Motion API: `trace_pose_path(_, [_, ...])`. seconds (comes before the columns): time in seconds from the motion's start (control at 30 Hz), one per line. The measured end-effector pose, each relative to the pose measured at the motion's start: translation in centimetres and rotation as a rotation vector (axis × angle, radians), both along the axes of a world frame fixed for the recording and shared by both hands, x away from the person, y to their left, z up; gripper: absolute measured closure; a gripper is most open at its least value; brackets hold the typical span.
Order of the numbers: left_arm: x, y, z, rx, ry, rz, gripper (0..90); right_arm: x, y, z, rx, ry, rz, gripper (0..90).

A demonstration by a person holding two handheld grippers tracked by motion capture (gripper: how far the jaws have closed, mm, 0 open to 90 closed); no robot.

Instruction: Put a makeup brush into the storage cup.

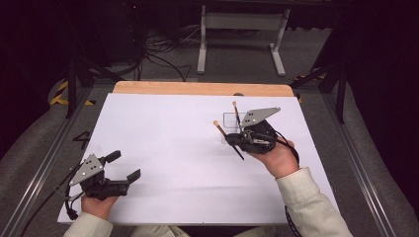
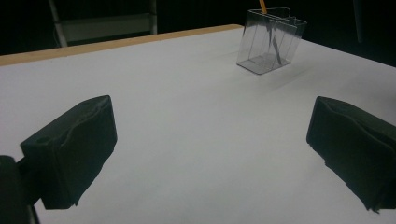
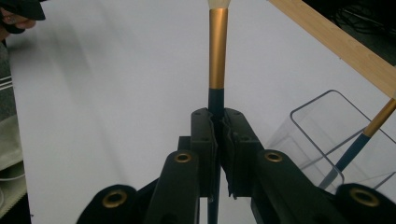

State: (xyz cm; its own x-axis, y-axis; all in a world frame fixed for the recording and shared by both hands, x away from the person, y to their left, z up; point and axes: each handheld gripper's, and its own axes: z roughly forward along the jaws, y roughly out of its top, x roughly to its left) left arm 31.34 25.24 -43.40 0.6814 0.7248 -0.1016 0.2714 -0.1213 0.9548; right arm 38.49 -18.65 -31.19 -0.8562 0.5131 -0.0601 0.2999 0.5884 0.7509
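My right gripper (image 3: pixel 219 121) is shut on a brush (image 3: pixel 218 46) with a dark blue handle, a gold ferrule and a pale tip. In the high view that gripper (image 1: pixel 236 140) holds the brush (image 1: pixel 221 129) slanted above the table, pale tip up and to the left. Just beside it stands a clear plastic container (image 1: pixel 230 120) with a second brush (image 1: pixel 236 111) leaning inside. The right gripper view has this container (image 3: pixel 327 135) and its brush (image 3: pixel 373 128) at the right. My left gripper (image 1: pixel 124 165) rests at the near left, open with nothing between its fingers (image 2: pixel 74 149). The container (image 2: pixel 271 42) is far ahead of it.
The white table top (image 1: pixel 168 148) has a wooden strip (image 1: pixel 197 88) along its far edge. Beyond it, on the floor, are a white frame stand (image 1: pixel 242 29) and cables. A metal rail (image 1: pixel 44 168) runs along the left side.
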Motion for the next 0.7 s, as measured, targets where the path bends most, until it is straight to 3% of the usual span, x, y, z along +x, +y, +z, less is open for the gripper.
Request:
trace_pose_path(0.1, [0.0,0.0,0.0,0.000,-0.001,0.000,2.4,-0.2,-0.4,0.0,0.058,-0.020,-0.005,83.8])
trace_pose_path(0.37, [0.1,0.0,0.0,0.003,-0.001,-0.003,2.4,-0.2,-0.9,-0.1,0.119,-0.071,0.017,83.7])
trace_pose_path(0.6, [0.1,0.0,0.0,0.001,-0.001,-0.003,2.4,-0.4,-1.3,-0.2,0.218,-0.135,0.013,83.7])
trace_pose_path(0.7, [0.0,0.0,0.0,-0.001,-0.001,-0.003,2.4,-0.5,-1.7,-0.4,0.272,-0.184,0.022,83.7])
